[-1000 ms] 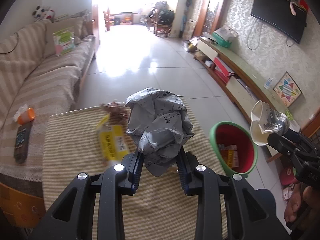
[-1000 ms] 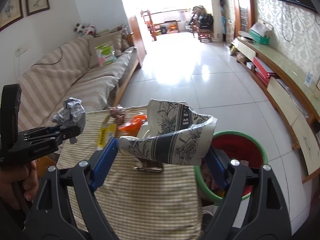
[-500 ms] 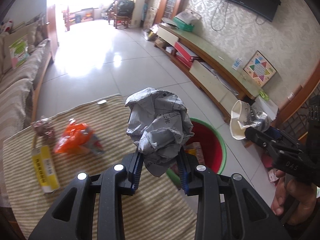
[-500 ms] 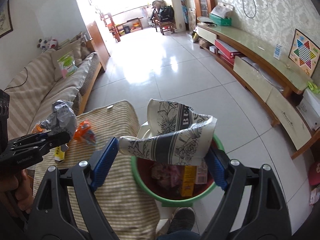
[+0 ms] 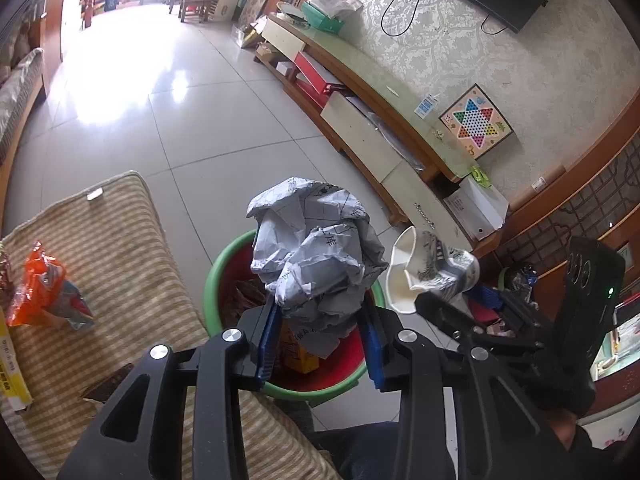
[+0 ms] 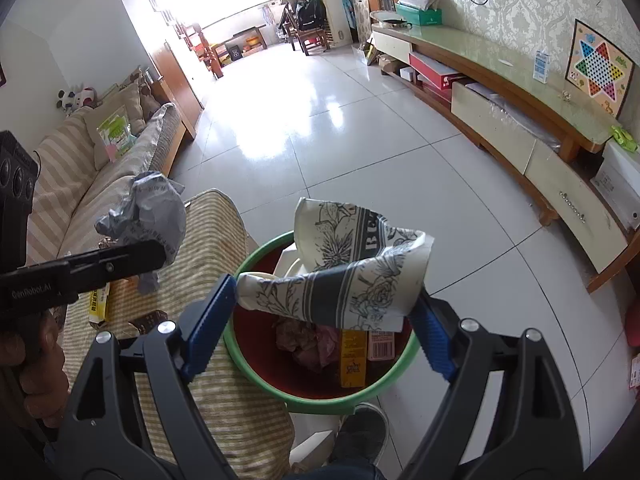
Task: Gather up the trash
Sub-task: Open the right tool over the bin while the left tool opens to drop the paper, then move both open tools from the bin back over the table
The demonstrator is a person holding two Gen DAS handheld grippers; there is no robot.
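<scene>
My left gripper (image 5: 319,312) holds a crumpled grey newspaper ball (image 5: 312,248) above the green-rimmed red bin (image 5: 214,280). Its jaws are opening, and the ball is still between the blue pads and touching them. From the right wrist view that ball (image 6: 148,208) hangs just left of the bin (image 6: 320,400), near the table's edge. My right gripper (image 6: 324,296) is shut on a crushed paper cup (image 6: 352,280) with a floral print, directly over the bin's mouth. The left wrist view shows that cup (image 5: 424,272) at the bin's right side.
The bin stands on the tiled floor against a striped cloth-covered table (image 5: 120,260), which carries an orange wrapper (image 5: 40,284), a yellow box (image 5: 8,368) and a brown wrapper (image 5: 108,384). Wrappers and boxes lie in the bin. A shoe (image 6: 360,432) is beside it. A sofa (image 6: 80,168) is left, a TV cabinet (image 6: 500,92) right.
Both grippers have swung from above the table over to the bin and sunk lower, turning downward. Each still carries its piece of trash.
</scene>
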